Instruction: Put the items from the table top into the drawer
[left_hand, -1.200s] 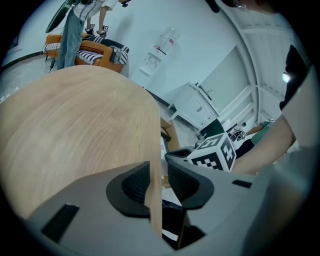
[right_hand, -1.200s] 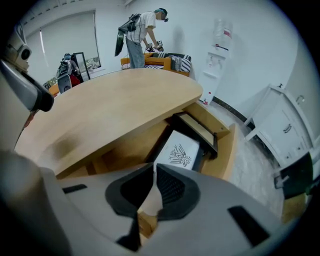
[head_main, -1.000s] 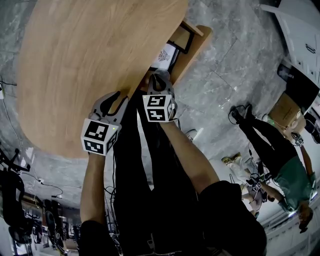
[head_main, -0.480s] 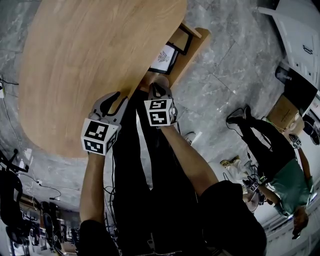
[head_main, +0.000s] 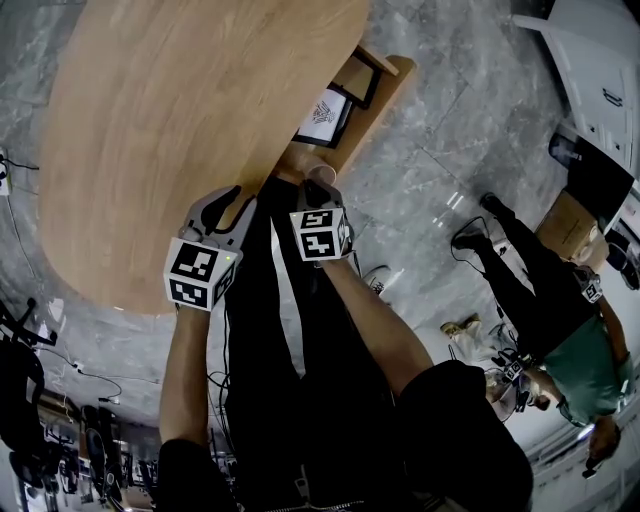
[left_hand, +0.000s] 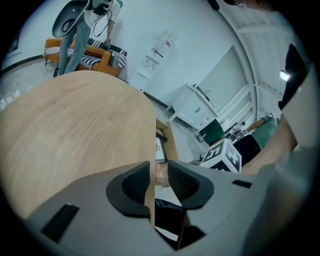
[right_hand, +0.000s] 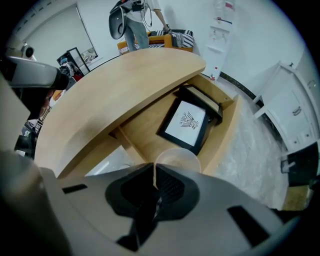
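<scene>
cup (head_main: 322, 174) now shows clear of the right gripper (head_main: 318, 190); a second ago it sat tucked behind the jaws. bystander in green (head_main: 585, 350) has shifted along the floor. table (head_main: 180, 120) and left gripper (head_main: 222, 205) unchanged.

state: right claw clamped on the wall of the clear plastic cup, one pad inside the rim and one outside, mouth pointing away from the gripper. cup hangs over the near end of the open drawer (head_main: 395, 90), above its floor and just short of the framed picture (head_main: 322, 112) lying flat inside; a second dark frame (head_main: 362, 75) sits beyond it. left claw slightly apart, holding nothing, table rim running close along one pad.

risks: thin wall held by the rim only, so a hard squeeze may buckle it and a loose one may let it swing or drop. released from this height, it likely tips and rolls onto the picture glass. lowering straight ahead may knock the frame; table overhang crowds the approach.

pose: right forearm reaches forward and down past the table edge. left forearm straight, parked at the rim.
</scene>
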